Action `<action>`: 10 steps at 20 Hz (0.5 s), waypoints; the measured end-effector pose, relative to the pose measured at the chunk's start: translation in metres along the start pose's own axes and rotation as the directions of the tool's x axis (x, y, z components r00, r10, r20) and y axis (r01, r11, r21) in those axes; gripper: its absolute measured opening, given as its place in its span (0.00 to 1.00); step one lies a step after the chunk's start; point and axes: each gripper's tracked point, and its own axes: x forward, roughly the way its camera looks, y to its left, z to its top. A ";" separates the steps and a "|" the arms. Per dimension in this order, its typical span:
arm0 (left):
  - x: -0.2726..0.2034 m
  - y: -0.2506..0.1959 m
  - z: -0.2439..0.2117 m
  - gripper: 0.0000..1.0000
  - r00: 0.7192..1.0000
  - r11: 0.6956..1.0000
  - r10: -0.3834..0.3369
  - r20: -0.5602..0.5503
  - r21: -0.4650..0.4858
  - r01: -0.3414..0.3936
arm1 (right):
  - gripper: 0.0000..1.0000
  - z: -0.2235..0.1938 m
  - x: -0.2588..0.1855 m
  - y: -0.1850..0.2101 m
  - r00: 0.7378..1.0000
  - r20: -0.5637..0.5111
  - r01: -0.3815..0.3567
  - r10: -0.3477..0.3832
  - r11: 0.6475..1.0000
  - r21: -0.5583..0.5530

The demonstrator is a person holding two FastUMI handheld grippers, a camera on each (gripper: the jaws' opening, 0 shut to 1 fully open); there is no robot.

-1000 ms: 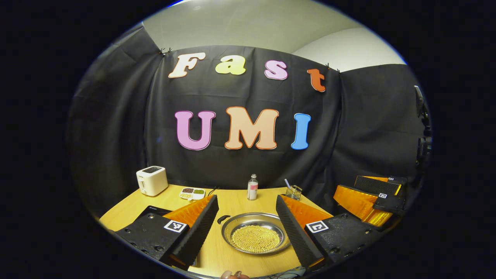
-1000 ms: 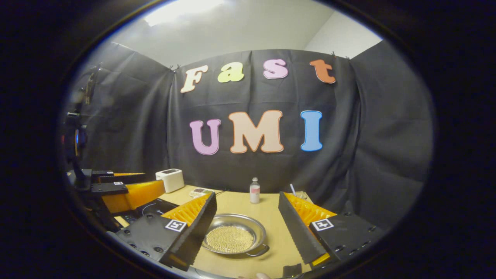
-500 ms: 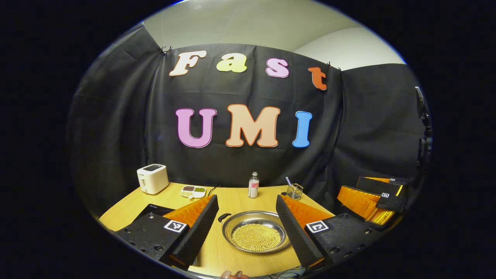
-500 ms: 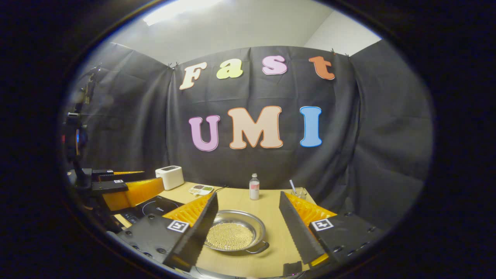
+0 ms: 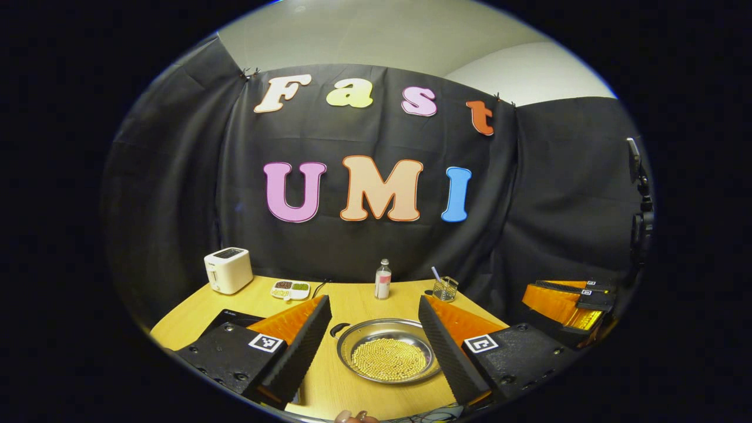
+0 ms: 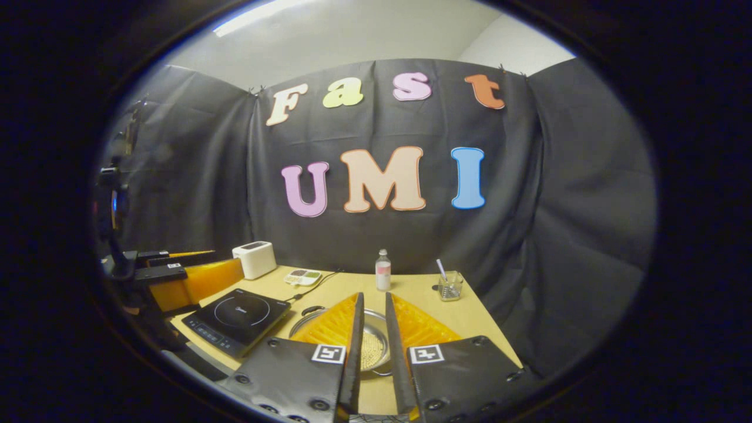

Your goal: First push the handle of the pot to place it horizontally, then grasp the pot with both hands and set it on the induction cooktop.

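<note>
Toaster (image 5: 228, 270) stands far left on the counter (image 5: 194, 311). Induction cooktop (image 6: 238, 313) lies left of the pot (image 5: 388, 351). The left hand-held gripper (image 5: 370, 338) is wide open around the pot. The right hand-held gripper (image 6: 371, 352) is nearly closed, gripping nothing.

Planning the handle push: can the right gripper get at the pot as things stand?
Probably yes. The right gripper, fingers nearly closed, points straight at the pot just beyond its tips, with nothing between. The cooktop sits off to one side.
</note>
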 end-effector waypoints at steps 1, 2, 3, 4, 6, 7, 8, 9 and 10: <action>0.000 0.002 0.000 0.96 1.000 1.000 -0.002 -0.002 -0.002 0.002 | 0.25 -0.001 0.000 0.002 1.000 -0.001 -0.001 0.001 1.000 -0.003; 0.001 0.003 -0.001 0.96 1.000 1.000 -0.003 -0.002 -0.004 0.003 | 0.23 -0.002 0.001 0.004 1.000 -0.006 -0.003 0.003 1.000 -0.005; 0.002 0.004 -0.002 0.99 1.000 1.000 -0.005 -0.004 -0.007 0.005 | 0.25 -0.004 0.000 0.006 1.000 -0.012 -0.005 0.005 1.000 -0.008; 0.002 0.005 -0.001 0.96 1.000 1.000 -0.008 -0.002 -0.008 0.008 | 0.25 -0.007 0.001 0.008 1.000 -0.021 -0.005 0.005 1.000 -0.010; 0.003 0.006 0.000 0.96 1.000 1.000 -0.017 -0.001 -0.004 0.017 | 0.25 -0.012 0.003 0.012 0.999 -0.039 -0.010 0.009 1.000 -0.008; 0.004 0.006 -0.001 0.96 1.000 1.000 -0.023 -0.001 0.000 0.023 | 0.24 -0.014 0.003 0.012 0.999 -0.046 -0.008 0.008 1.000 -0.006; 0.005 0.005 -0.002 0.96 1.000 1.000 -0.030 -0.003 0.004 0.030 | 0.25 -0.006 -0.002 0.008 0.998 -0.053 0.024 -0.025 1.000 -0.017; 0.006 0.006 -0.003 0.96 0.999 0.999 -0.037 -0.005 0.006 0.037 | 0.15 -0.013 0.010 0.002 0.999 -0.033 0.042 -0.042 0.999 -0.013; 0.007 0.006 -0.003 0.96 0.999 0.999 -0.040 -0.008 0.009 0.040 | 0.05 -0.011 0.000 0.003 0.998 -0.036 0.041 -0.041 0.999 -0.008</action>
